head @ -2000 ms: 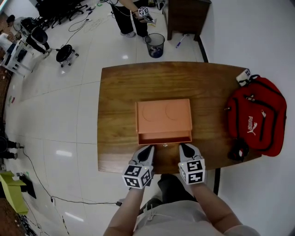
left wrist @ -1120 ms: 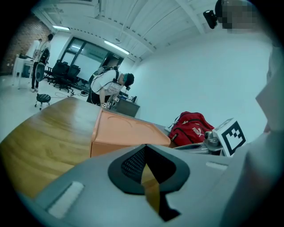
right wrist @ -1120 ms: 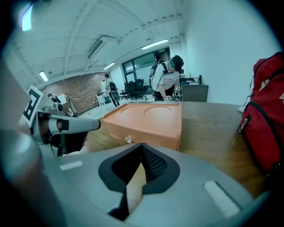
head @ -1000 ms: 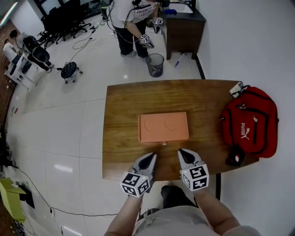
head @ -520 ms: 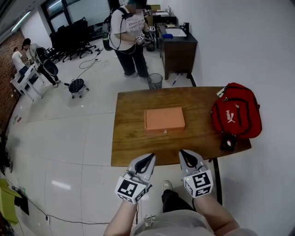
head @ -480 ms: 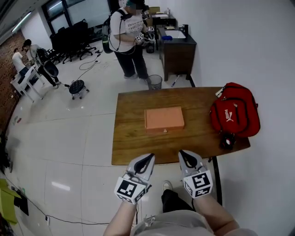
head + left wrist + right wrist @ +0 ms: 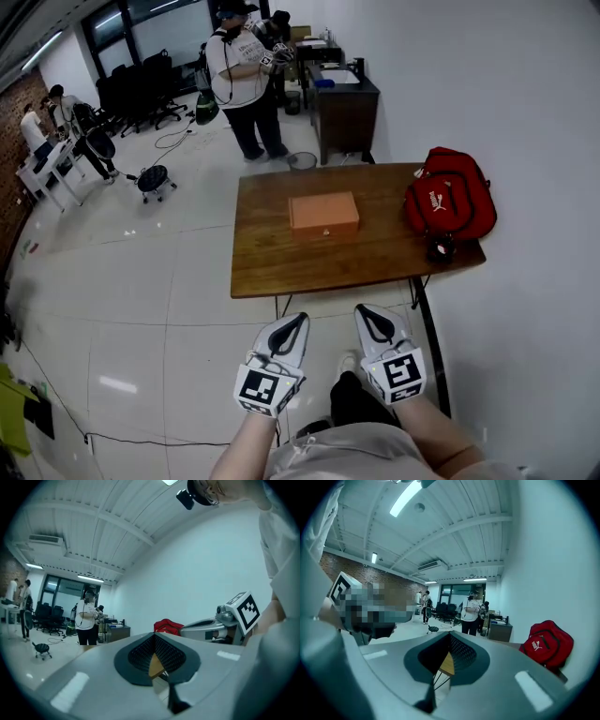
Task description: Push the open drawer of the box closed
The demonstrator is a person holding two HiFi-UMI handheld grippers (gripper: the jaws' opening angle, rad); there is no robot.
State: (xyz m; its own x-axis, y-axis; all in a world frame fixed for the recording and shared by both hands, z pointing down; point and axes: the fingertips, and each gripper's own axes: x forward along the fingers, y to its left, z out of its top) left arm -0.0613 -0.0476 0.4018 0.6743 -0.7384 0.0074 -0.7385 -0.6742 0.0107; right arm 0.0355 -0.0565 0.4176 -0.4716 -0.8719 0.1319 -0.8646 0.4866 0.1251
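The orange box [image 7: 323, 215] sits in the middle of the wooden table [image 7: 281, 267], its drawer front flush with the body and a small knob [image 7: 325, 232] facing me. Both grippers hang well short of the table, over the floor near my body. My left gripper [image 7: 293, 322] and my right gripper [image 7: 367, 312] are shut with nothing between the jaws. In the left gripper view the left gripper [image 7: 154, 637] points toward the table edge. The right gripper [image 7: 449, 637] does the same in the right gripper view.
A red backpack [image 7: 450, 202] lies on the table's right end, with a small dark item [image 7: 440, 249] beside it. A person [image 7: 239, 80] stands beyond the table near a dark desk [image 7: 342, 103]. Office chairs [image 7: 141, 80] and a stool [image 7: 152, 178] stand on the white floor at left.
The drawer stood open two seconds ago and was flush a second ago. Since then I have backed away; both grippers left the table edge and the table looks smaller and farther.
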